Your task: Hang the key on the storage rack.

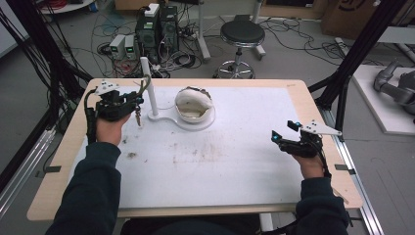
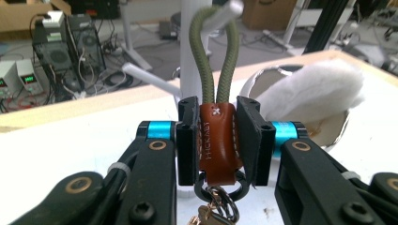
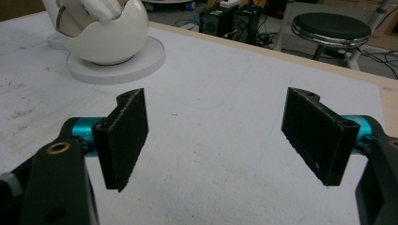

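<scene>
White matting covers the table (image 1: 244, 161), scuffed with brown smudges near the middle, and beyond its far edge the floor is a sprawl of cables, computer towers (image 1: 157, 29) and a black stool (image 1: 242, 34).

Nearest the person, the right gripper (image 1: 286, 132) hovers low over the mat at the right side, its jaws standing wide apart with nothing between them (idle, as far as I can judge).

Farther in, at the left, the left gripper (image 2: 218, 140) is clamped on the brown leather tab (image 2: 219, 140) of a keychain (image 1: 139, 105). An olive cord loop (image 2: 217, 56) rises from the tab toward the white post (image 1: 149, 85) of a stand, and a dark ring (image 2: 220, 192) with keys hangs below the jaws. In the left gripper view the top of the loop sits right at a peg (image 2: 230, 9) sticking out from the post; whether it is over the peg yet I cannot tell.

Hanging the loop on that peg looks to be the step in hand. To do it well, keep the grip on the leather so the cord stays open and upright, bring the loop's mouth square to the peg's tip, slide it fully along, then lower until the cord takes the weight before letting go. Swinging keys could knock the post, so go slowly.

Just beyond, on the same stand's base (image 1: 169, 120), sits a white round bowl (image 1: 195, 105) stuffed with white padding (image 2: 312, 89).
</scene>
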`<state>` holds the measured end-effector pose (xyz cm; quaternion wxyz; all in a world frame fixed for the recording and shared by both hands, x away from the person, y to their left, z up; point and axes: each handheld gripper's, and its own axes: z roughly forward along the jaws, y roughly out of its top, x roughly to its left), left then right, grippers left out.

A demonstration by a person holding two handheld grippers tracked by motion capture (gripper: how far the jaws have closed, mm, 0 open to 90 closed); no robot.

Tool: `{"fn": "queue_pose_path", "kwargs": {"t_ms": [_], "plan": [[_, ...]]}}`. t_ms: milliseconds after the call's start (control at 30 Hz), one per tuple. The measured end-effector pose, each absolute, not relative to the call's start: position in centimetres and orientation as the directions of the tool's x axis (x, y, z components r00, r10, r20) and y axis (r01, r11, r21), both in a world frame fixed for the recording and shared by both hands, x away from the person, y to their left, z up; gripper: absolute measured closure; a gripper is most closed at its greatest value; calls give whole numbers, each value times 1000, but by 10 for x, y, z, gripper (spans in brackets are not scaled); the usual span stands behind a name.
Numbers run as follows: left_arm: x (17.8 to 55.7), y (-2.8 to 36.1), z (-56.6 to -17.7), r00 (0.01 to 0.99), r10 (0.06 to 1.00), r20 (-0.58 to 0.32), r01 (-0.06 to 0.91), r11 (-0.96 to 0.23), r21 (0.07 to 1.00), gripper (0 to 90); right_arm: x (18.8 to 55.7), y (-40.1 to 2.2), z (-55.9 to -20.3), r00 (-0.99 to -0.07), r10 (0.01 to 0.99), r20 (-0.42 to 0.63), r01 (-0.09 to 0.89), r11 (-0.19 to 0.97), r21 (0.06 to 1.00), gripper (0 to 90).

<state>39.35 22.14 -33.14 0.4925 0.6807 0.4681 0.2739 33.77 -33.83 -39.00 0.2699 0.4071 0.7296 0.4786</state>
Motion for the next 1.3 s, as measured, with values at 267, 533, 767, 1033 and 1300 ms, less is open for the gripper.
{"fn": "queue_pose_path", "kwargs": {"t_ms": [267, 533, 767, 1033, 1300], "plan": [[400, 216, -343, 412, 907, -93, 389, -83, 917, 698, 338, -341, -391, -520, 854, -1, 337, 206, 919, 235], [393, 222, -351, 426, 896, -123, 380, -53, 923, 666, 338, -340, -391, -521, 854, -2, 339, 209, 917, 235], [380, 232, -371, 421, 894, -154, 386, -23, 922, 613, 339, -340, -392, -521, 853, 0, 342, 209, 916, 235], [357, 247, -383, 458, 869, -187, 341, 23, 940, 518, 340, -340, -395, -522, 853, 2, 354, 215, 910, 235], [337, 240, -383, 541, 824, -170, 251, 34, 967, 188, 338, -342, -399, -530, 848, 3, 354, 218, 909, 235]]}}
